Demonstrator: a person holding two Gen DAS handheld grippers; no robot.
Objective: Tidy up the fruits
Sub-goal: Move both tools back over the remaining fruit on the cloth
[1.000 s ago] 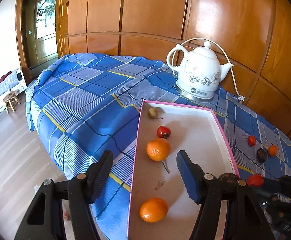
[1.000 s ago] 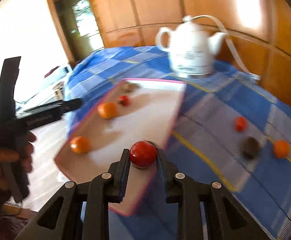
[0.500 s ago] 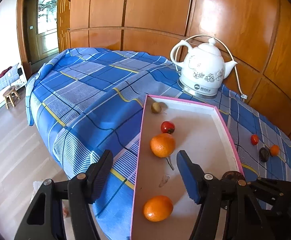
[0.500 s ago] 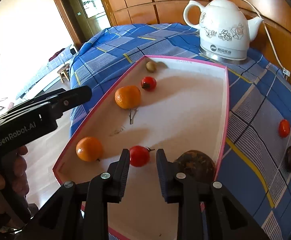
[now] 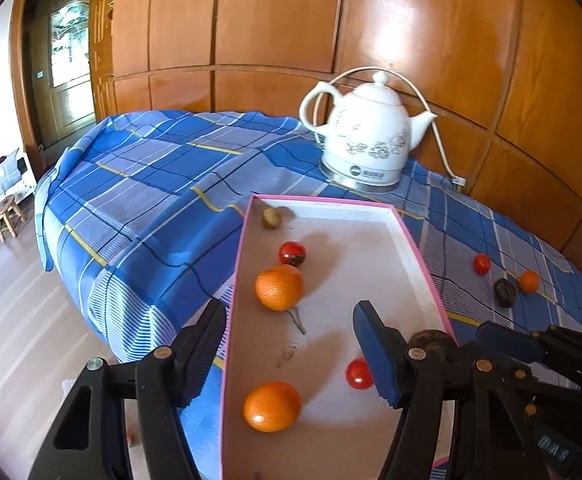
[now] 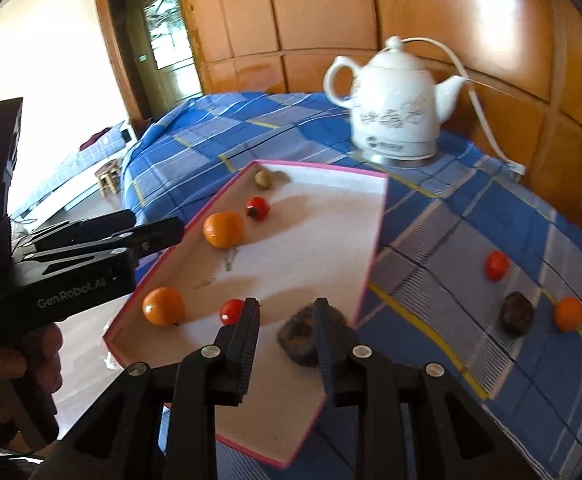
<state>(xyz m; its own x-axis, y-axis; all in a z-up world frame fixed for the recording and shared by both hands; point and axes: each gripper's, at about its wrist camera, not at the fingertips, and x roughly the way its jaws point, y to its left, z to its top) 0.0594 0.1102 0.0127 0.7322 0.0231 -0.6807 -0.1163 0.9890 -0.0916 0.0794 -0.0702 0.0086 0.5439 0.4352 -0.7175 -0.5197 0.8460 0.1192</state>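
Observation:
A pink-rimmed tray (image 5: 419, 246) (image 6: 375, 240) lies on the blue plaid cloth. In it are two oranges (image 5: 279, 287) (image 5: 271, 406), a red tomato (image 5: 292, 253), a small brown fruit (image 5: 271, 218), a dark brown fruit (image 6: 301, 336) and a small red tomato (image 5: 358, 374) (image 6: 231, 311). My right gripper (image 6: 285, 316) is open and empty above the tray's near end, the small tomato just left of its left finger. My left gripper (image 5: 289, 330) is open and empty over the tray's left rim.
A white kettle (image 5: 365, 140) (image 6: 395, 116) with its cord stands behind the tray. On the cloth to the right lie a red tomato (image 6: 496, 265), a dark fruit (image 6: 517, 314) and a small orange (image 6: 568, 314). The table edge drops to the floor at left.
My right gripper carried the small red tomato over the tray, lowered it, then opened. The tomato now rests in the tray and the gripper has drawn back. The left gripper barely moved.

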